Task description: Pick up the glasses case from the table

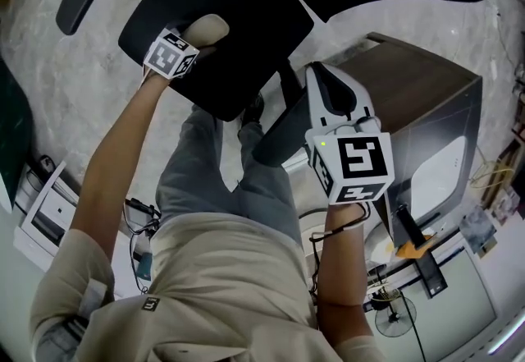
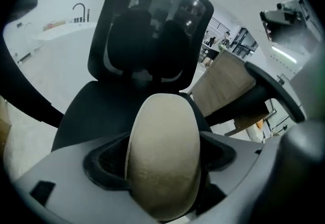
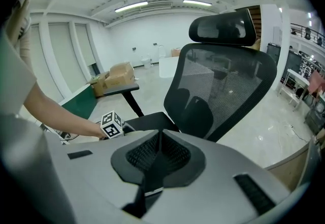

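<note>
The beige oval glasses case (image 1: 208,27) is held in my left gripper (image 1: 203,38), above the black seat of an office chair (image 1: 246,32). In the left gripper view the case (image 2: 163,157) fills the gap between the grey jaws, which are shut on it. My right gripper (image 1: 326,80) is to the right, over the seat's edge, its jaws pressed together with nothing between them. The right gripper view shows those jaws (image 3: 156,159) shut, with the left gripper's marker cube (image 3: 112,124) beyond them.
The mesh-backed office chair (image 3: 223,91) stands straight ahead. A brown wooden cabinet (image 1: 426,98) is to the right of it. White equipment (image 1: 45,217) lies on the floor at the left, and a small fan (image 1: 392,311) at the lower right. Cardboard boxes (image 3: 118,73) sit far off.
</note>
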